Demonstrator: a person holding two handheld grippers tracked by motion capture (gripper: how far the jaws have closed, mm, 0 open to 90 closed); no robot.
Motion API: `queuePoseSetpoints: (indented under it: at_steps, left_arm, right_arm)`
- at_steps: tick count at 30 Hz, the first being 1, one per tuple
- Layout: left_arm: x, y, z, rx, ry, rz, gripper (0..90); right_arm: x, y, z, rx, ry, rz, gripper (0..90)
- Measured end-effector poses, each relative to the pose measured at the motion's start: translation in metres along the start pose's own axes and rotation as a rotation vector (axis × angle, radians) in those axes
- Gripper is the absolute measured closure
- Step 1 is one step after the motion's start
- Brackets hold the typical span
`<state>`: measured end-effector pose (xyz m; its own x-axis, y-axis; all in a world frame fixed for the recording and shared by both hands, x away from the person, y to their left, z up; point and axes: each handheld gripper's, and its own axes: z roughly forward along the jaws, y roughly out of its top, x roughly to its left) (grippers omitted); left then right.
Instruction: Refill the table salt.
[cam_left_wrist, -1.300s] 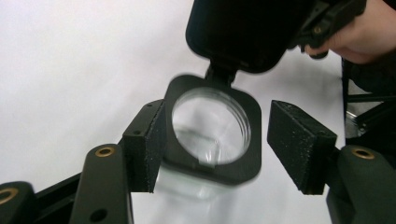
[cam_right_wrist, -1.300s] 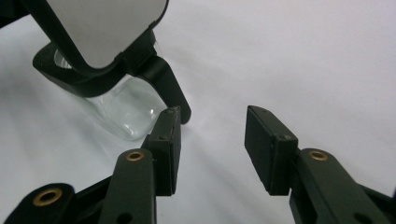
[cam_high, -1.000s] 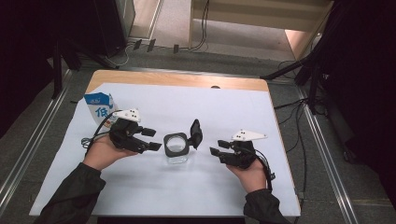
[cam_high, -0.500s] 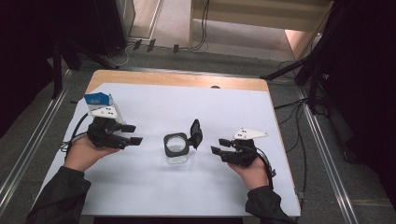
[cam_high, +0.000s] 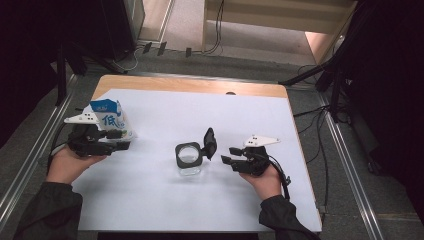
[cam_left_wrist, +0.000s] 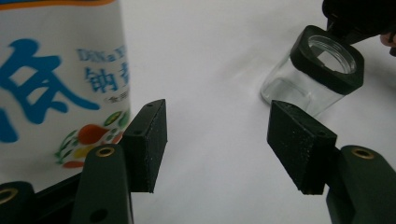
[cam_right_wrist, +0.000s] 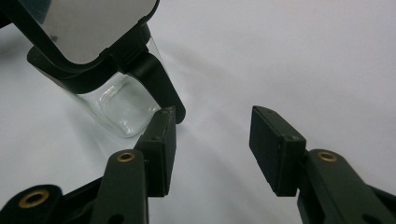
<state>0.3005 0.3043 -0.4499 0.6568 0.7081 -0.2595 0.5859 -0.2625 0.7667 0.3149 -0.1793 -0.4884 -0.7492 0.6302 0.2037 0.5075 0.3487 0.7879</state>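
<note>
Milk carton (cam_high: 112, 120) stands upright at the left edge of the white-covered table (cam_high: 150, 200). Left gripper (cam_high: 116, 140) sits just beside it, on its near side; fingers (cam_left_wrist: 148, 140) spread, nothing between them, carton at their left in the left gripper view. Glass jar (cam_high: 189, 159) stands mid-table, black lid (cam_high: 209, 142) flipped up on its right side. Right gripper (cam_high: 229, 155) lies just right of the jar; fingers (cam_right_wrist: 161, 149) spread, empty, one close by the lid's hinge.
</note>
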Motion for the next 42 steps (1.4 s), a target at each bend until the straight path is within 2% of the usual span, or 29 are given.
queuePoseSetpoints:
  at_steps: [4,11,13,16,18,19,20,21,23,26,30,33,34,39,41,42]
  left_arm:
    - [0.005,-0.001,-0.003,0.01,0.014,-0.003,39.1]
    - [0.019,-0.005,-0.012,-0.003,0.052,-0.022,39.6]
    - [0.024,-0.005,-0.018,-0.007,0.051,-0.025,39.6]
    - [0.033,-0.005,-0.028,-0.018,0.076,-0.039,39.8]
    - [0.036,-0.006,-0.03,-0.023,0.085,-0.044,40.1]
    - [0.043,-0.008,-0.033,-0.027,0.081,-0.053,40.2]
    - [0.043,-0.008,-0.033,-0.027,0.081,-0.053,40.3]
    - [0.05,-0.009,-0.036,-0.027,0.094,-0.069,40.3]
    - [0.053,-0.008,-0.037,-0.025,0.099,-0.071,39.9]
    - [0.058,-0.001,-0.039,-0.03,0.123,-0.056,38.9]
    - [0.06,0.008,-0.038,-0.035,0.117,-0.038,38.4]
    - [0.061,0.021,-0.031,-0.016,0.101,-0.012,39.6]
    - [0.061,0.021,-0.031,-0.016,0.101,-0.012,40.3]
    - [0.062,0.031,-0.021,-0.007,0.077,0.048,47.0]
    - [0.063,0.031,-0.02,-0.011,0.066,0.055,49.2]
    - [0.064,0.032,-0.018,-0.016,0.054,0.058,53.6]
  right_arm:
    - [0.0,0.001,0.001,-0.005,0.003,-0.012,53.0]
    - [0.001,0.002,0.0,-0.005,0.002,-0.005,53.2]
    - [0.001,0.001,0.001,0.003,-0.003,-0.007,53.2]
    - [0.001,0.0,-0.001,0.007,-0.007,0.005,53.3]
    - [0.001,0.0,-0.001,0.007,-0.01,0.007,53.4]
    - [0.001,0.0,0.0,0.008,-0.01,0.01,53.6]
    - [0.001,0.0,0.0,0.008,-0.01,0.01,53.6]
    - [0.001,0.0,0.0,0.009,-0.014,0.011,53.6]
    - [0.001,-0.001,0.0,0.011,-0.015,0.013,53.6]
    - [0.001,-0.001,-0.002,0.01,-0.018,0.016,53.8]
    - [0.0,-0.001,-0.002,0.011,-0.019,0.015,54.0]
    - [-0.002,-0.002,-0.001,0.014,-0.021,0.017,54.3]
    - [-0.002,-0.002,-0.001,0.014,-0.021,0.017,54.3]
    - [-0.002,-0.002,0.001,0.015,-0.014,0.021,54.5]
    - [-0.002,-0.002,0.001,0.015,-0.015,0.017,54.6]
    - [-0.002,-0.002,0.001,0.014,-0.015,0.012,54.8]
